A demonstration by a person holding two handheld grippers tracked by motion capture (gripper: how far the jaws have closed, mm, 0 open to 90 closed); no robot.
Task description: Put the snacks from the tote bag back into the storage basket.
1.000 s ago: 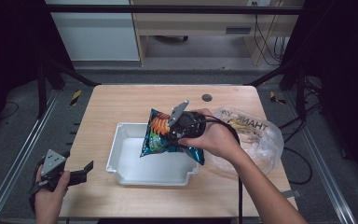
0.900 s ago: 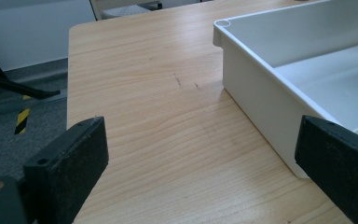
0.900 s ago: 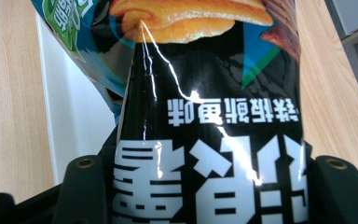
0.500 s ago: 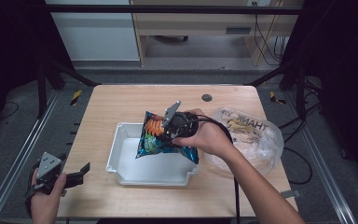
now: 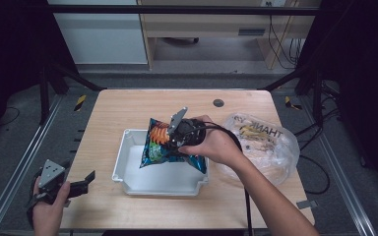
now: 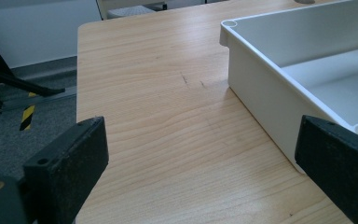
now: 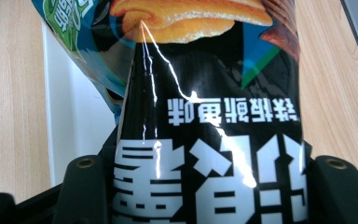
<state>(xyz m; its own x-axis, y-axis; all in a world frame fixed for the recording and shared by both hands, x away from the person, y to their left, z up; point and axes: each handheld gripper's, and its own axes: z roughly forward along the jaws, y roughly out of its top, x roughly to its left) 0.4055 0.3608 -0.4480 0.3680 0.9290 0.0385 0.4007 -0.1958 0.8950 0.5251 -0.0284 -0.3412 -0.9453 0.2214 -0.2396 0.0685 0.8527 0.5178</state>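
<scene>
A glossy black and blue bag of chips (image 5: pixel 165 147) (image 7: pixel 205 116) hangs over the white tray (image 5: pixel 128 174), held by my right gripper (image 5: pixel 174 140), which is shut on the bag's end. In the right gripper view the two black jaws squeeze the bag between them, with the tray's white floor (image 7: pixel 81 121) below. My left gripper (image 5: pixel 81 183) (image 6: pixel 205 163) rests open at the table's front left corner. It holds nothing, and its jaws frame bare wood beside the tray's side wall (image 6: pixel 261 112).
A clear plastic shopping bag (image 5: pixel 263 142) with goods inside lies right of the tray. A small dark round cap (image 5: pixel 218 103) sits in the tabletop near the far edge. Metal rails and floor run along both sides of the table.
My right gripper carried the chips bag a little to the left and down over the tray. The left gripper stayed near the front left corner.
</scene>
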